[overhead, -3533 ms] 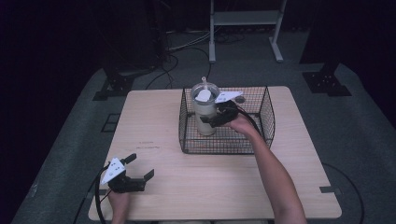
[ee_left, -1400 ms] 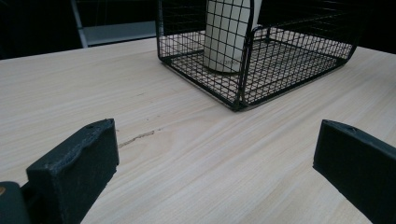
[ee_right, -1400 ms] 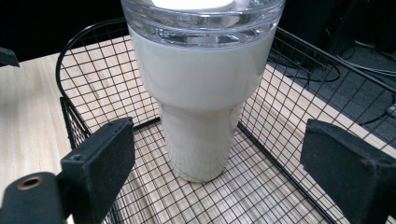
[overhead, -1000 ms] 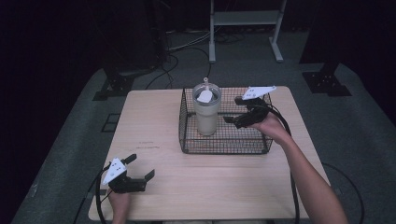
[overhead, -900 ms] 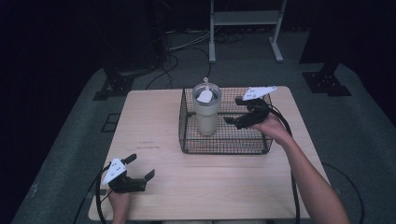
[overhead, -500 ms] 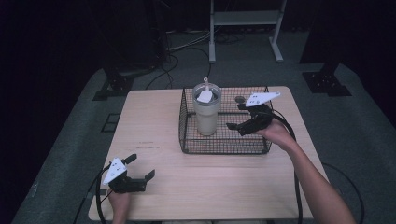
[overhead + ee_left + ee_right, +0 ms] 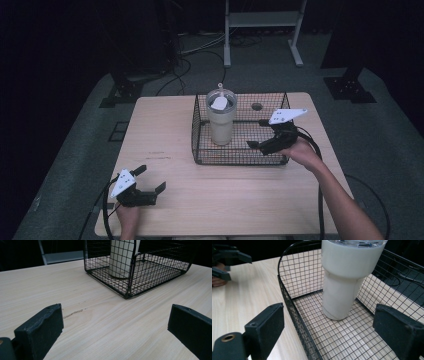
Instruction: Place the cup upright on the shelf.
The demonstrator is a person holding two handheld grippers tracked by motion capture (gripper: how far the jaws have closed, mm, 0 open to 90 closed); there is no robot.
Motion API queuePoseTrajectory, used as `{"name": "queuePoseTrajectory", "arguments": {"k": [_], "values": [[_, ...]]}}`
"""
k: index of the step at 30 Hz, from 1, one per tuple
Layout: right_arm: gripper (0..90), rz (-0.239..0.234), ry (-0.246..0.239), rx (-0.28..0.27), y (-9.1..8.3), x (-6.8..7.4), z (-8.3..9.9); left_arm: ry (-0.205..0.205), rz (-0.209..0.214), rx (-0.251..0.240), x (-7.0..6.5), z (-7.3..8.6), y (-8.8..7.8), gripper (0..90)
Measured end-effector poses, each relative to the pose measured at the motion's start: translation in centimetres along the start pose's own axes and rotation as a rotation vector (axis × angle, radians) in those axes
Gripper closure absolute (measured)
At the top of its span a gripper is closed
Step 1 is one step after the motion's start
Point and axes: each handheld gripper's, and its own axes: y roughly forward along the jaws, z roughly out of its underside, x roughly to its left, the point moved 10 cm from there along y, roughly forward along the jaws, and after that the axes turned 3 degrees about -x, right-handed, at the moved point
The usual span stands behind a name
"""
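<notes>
A cream tumbler (image 7: 221, 122) with a clear lid, no readable label, stands upright in a black wire basket (image 7: 240, 156) near the counter's (image 7: 200, 200) far edge. Right gripper (image 7: 261, 145) hangs released over the basket's right side; left gripper (image 7: 150, 182) rests released at the near-left corner.

Matt pale wood table (image 7: 240, 190), black wire-mesh basket (image 7: 200, 137), smooth white tumbler (image 7: 344, 282).

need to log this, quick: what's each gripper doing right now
Left gripper: open, holding nothing, low over the table.
Right gripper: open, holding nothing, at the wire basket.
</notes>
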Motion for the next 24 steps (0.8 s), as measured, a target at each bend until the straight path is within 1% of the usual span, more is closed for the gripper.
{"name": "queuePoseTrajectory", "arguments": {"k": [1,3,8,14,17,20,24], "values": [[9.6,-0.003,0.003,0.004,-0.2,0.1,0.1,-0.002,0.0,-0.001,0.0,0.0,0.0,0.0],[9.6,0.001,0.0,-0.009,-0.6,0.2,0.2,-0.003,0.0,0.0,-0.1,0.0,0.0,0.0],[9.6,0.002,0.005,-0.022,-1.6,0.7,0.7,-0.005,0.0,-0.004,-0.1,0.0,0.0,0.0],[9.6,-0.003,0.016,-0.007,-2.1,1.2,2.0,-0.003,0.0,-0.002,-0.1,0.0,0.0,0.0],[9.6,-0.009,0.025,-0.017,-2.4,1.5,2.3,-0.002,0.0,-0.002,-0.1,0.0,0.0,0.0],[9.6,-0.014,0.021,-0.023,-2.7,1.9,2.6,-0.002,0.0,-0.002,-0.1,0.0,0.0,0.0],[9.6,-0.02,0.028,-0.044,-3.3,2.4,2.7,-0.002,0.002,-0.001,-0.1,0.0,0.0,0.0]]}}
